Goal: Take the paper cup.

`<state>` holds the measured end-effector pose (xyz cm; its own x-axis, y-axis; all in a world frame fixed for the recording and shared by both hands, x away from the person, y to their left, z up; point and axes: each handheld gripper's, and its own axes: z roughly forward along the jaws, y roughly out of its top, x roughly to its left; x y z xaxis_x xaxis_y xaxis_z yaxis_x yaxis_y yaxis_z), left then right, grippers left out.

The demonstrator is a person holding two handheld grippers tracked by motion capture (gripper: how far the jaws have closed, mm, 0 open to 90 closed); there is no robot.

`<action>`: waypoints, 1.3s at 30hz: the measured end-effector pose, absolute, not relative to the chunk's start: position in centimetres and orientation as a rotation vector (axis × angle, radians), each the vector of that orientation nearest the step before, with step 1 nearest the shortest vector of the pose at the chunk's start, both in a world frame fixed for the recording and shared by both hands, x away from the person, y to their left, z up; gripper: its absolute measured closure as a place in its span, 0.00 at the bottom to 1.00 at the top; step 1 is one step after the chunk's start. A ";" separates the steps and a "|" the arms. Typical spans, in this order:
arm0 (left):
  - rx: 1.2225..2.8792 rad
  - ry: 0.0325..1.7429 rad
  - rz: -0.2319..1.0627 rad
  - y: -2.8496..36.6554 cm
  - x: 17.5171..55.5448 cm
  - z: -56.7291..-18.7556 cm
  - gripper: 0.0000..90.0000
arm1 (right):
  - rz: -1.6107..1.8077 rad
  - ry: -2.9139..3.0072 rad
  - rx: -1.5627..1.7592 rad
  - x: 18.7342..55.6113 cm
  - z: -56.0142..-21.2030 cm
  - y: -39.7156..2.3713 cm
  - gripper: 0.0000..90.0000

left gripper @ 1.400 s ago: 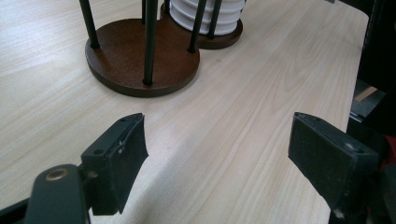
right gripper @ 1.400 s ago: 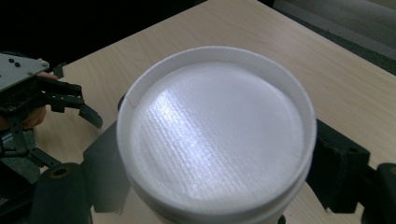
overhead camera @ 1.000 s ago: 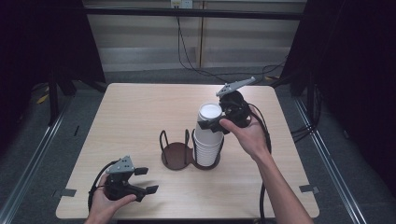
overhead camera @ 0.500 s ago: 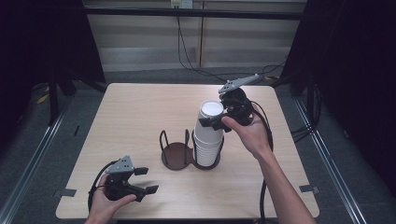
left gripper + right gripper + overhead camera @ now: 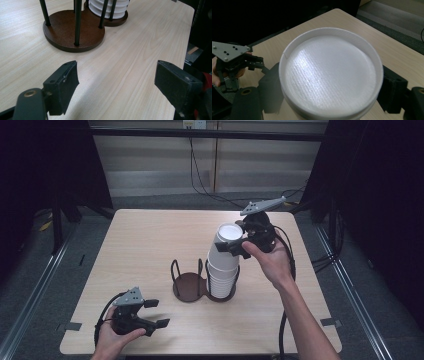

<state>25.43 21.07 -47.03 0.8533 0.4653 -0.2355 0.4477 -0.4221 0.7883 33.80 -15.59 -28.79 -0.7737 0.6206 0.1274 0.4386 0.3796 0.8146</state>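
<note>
High view: the right gripper clamps an upturned white foam cup, base up, slightly tilted atop the nested stack. Left gripper rests spread, holding nothing.

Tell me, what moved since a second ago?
Almost nothing. The right claw stays clamped on the top white cup, which looks a touch higher above the stack of cups in the holder. The left claw keeps resting open and empty near the table's front edge.
</note>
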 end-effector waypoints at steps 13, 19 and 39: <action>2.067 0.659 0.024 21.0 25.4 -47.0 0.21 | 1.394 2.408 0.935 33.5 -28.2 -16.0 0.25; 2.066 0.659 0.023 21.0 25.4 -47.0 0.21 | 1.440 2.378 0.951 33.4 -27.5 -16.3 0.25; 2.070 0.661 0.022 21.0 25.5 -47.1 0.19 | 1.543 2.287 0.941 32.7 -26.3 -17.4 0.26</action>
<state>25.54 21.01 -47.06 0.8550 0.4622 -0.2354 0.4455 -0.4219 0.7896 32.75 -17.37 -26.29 -0.7688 0.6189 0.1610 0.3810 0.2411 0.8926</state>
